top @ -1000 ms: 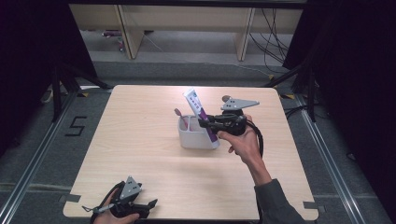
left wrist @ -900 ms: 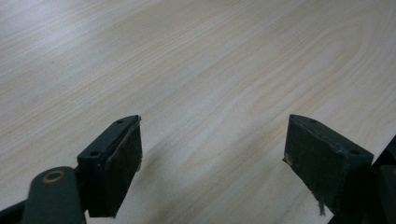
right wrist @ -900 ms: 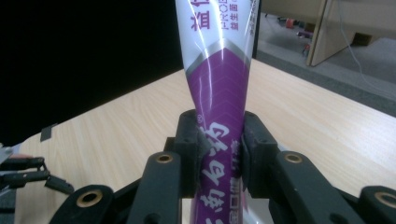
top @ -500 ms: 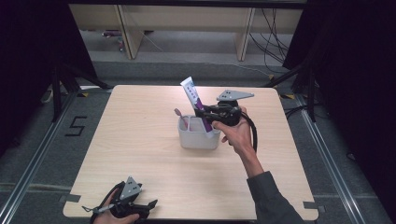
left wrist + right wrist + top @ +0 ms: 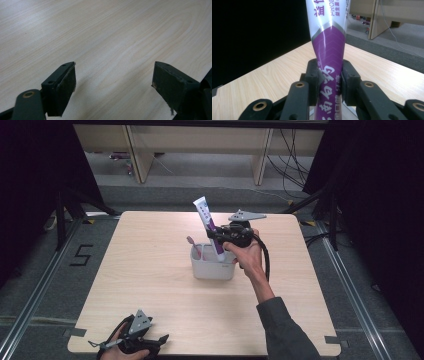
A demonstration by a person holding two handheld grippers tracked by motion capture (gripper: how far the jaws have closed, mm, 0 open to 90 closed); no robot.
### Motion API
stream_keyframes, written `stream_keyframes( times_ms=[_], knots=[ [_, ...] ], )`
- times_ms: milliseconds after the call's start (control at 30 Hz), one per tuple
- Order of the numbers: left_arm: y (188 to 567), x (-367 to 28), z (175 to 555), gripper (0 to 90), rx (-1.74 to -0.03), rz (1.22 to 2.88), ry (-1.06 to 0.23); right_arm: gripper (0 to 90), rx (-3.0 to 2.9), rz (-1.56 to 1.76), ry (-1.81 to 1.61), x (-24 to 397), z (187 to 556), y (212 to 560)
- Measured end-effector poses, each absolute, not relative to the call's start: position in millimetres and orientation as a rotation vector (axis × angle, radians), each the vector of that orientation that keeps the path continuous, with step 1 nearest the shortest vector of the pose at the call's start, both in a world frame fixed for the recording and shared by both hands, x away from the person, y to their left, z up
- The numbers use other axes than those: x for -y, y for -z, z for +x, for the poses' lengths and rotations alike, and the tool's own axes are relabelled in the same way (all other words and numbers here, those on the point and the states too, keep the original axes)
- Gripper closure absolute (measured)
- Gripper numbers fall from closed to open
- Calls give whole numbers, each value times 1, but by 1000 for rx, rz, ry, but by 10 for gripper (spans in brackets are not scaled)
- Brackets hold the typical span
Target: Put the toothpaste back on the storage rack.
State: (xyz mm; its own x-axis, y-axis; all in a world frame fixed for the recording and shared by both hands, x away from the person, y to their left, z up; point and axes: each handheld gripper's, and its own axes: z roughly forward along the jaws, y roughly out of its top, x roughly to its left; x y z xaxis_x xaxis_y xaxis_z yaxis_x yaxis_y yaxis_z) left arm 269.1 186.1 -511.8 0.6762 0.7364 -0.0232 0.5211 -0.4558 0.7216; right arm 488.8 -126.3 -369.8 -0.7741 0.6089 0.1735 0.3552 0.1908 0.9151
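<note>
Left gripper parked at the desk's near edge, well apart from the cup, jaws spread over bare wood. Toothbrush standing in the cup. Right gripper pinching the toothpaste tube upright, lower end inside the cup. Likely placing; next, lower and release.

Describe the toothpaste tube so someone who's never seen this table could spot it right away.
Start at the light wooden table and find the pale grey holder cup near its middle. The toothpaste tube rises out of its right side, clamped by the right gripper. Unlike the short pink toothbrush beside it, it is tall, flat, white on top and purple below, with printed lettering.
</note>
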Motion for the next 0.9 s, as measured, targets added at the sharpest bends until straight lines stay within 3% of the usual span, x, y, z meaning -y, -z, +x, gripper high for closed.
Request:
stream_keyframes(
  times_ms=[900],
  knots=[
    [513, -185, 268, 183, -967, 2171, -374, 715, -2202, 977, -1580, 124, 503, 404]
  ],
)
